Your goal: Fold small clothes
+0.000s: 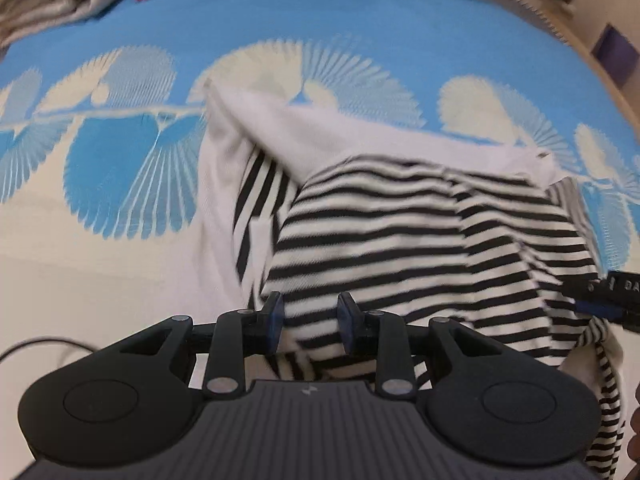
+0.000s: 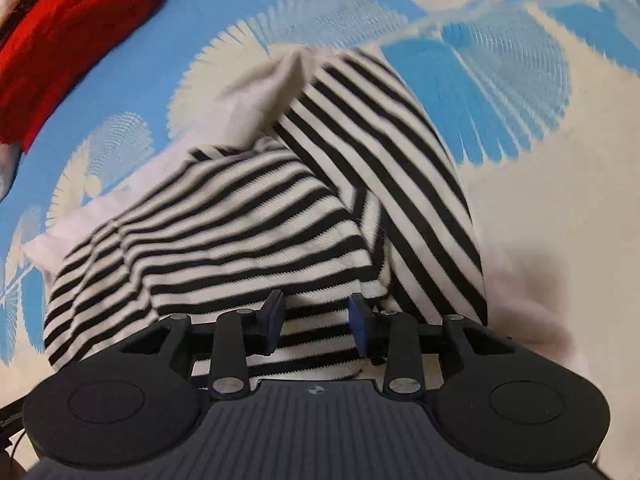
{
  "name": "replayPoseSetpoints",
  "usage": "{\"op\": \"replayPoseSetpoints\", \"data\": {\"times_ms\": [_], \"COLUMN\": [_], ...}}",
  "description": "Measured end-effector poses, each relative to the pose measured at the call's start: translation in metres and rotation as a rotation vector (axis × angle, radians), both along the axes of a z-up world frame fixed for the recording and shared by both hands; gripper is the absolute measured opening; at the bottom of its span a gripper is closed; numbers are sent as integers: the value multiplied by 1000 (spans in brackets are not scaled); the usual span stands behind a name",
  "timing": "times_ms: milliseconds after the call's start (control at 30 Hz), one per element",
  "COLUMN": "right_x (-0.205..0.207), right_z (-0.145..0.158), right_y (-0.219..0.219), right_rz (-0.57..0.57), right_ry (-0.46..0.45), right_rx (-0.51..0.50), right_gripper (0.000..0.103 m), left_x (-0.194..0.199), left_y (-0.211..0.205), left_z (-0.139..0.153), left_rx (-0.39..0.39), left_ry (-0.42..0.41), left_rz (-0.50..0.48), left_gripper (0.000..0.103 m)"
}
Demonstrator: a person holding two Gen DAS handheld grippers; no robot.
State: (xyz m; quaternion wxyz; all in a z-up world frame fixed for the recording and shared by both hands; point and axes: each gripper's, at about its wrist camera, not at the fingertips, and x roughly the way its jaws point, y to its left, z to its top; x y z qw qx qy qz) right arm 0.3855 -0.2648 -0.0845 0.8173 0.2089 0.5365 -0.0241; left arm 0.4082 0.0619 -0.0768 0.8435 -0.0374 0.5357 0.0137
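Under both of my cameras lay the blue bedspread [image 1: 400, 32], printed with pale cream fan shapes; it filled almost the whole of either view, and I could not tell what it was spread over. On it, in the middle, lay the task's thing, a black-and-white striped garment [image 1: 420, 240] with plain white parts; in the left wrist view a white flap was turned back along its far edge, and the striped cloth was heaped in folds, one panel overlapping another; the picture was blurred there, so I could not make out the exact layers. At the far edge of the bedspread sat a red cloth [image 2: 68, 40], well apart from the striped garment; beside it, in the left wrist view, lay a rolled cream towel [image 1: 52, 0]. My left gripper [image 1: 310, 326] pointed steeply down at the near edge of the striped cloth; its jaws stood narrowly apart, with stripes showing in the gap, and the pads did not appear to pinch anything. My right gripper [image 2: 318, 326] hung likewise over the garment's near hem; its jaws were a little wider, parted, with the hem lying loose beneath and between them.
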Motion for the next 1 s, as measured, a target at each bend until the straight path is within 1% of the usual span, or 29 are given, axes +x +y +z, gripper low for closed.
{"op": "replayPoseSetpoints", "data": {"times_ms": [67, 100, 133, 200, 233, 267, 300, 367, 400, 467, 500, 567, 700, 767, 800, 833, 867, 900, 933, 1000], "right_x": [1, -1, -2, -2, -2, -5, -7, -15, -21, -36, -46, -66, -118, -150, -170, -184, -203, -219, -236, -265], "right_z": [9, 10, 7, -9, -19, -24, -22, -9, 2, 27, 41, 69, 117, 133, 140, 144, 148, 151, 151, 149], "right_y": [7, 11, 14, 20, 21, 23, 25, 29, 31, 35, 36, 37, 30, 26, 23, 20, 17, 14, 12, 8], "right_rz": [50, 77, 98, 128, 141, 151, 163, 177, 178, 173, 169, 166, 203, 241, 257, 261, 253, 248, 251, 255], "right_ry": [-46, -53, -42, 30, 72, 83, 66, 27, -17, -118, -174, -257, -384, -449, -482, -508, -541, -567, -597, -651], "right_rx": [-29, -35, -35, -37, -50, -70, -90, -124, -127, -143, -159, -168, -94, -103, -129, -157, -193, -222, -254, -302], "right_gripper": [44, 48, 51, 51, 51, 51, 51, 51, 51, 51, 51, 51, 51, 51, 51, 51, 51, 51, 51, 51], "left_x": [0, 1, 3, 5, 5, 3, 1, -7, -13, -30, -40, -57, -102, -134, -154, -175, -196, -218, -240, -278], "left_y": [-3, -4, -4, -2, 0, 1, 3, 4, 3, 0, -1, -1, 0, 2, 1, 1, 0, 0, -2, -9], "left_z": [4, 1, -5, -25, -30, -31, -27, -8, 5, 31, 43, 65, 118, 143, 155, 164, 170, 175, 177, 175], "left_rx": [4, 10, 27, 85, 103, 108, 99, 84, 83, 85, 75, 42, 83, 70, 63, 57, 52, 51, 49, 41], "left_ry": [-29, -31, -10, 70, 96, 101, 89, 28, -20, -132, -179, -244, -371, -432, -462, -495, -533, -565, -586, -603], "left_rz": [-27, -36, -40, -36, -28, -16, -3, 21, 25, 23, 12, -27, -25, -24, -25, -29, -38, -40, -42, -62], "left_gripper": [33, 33, 33, 33, 33, 33, 33, 34, 37, 57, 59, 59, 60, 62, 63, 68, 74, 76, 78, 78]}}
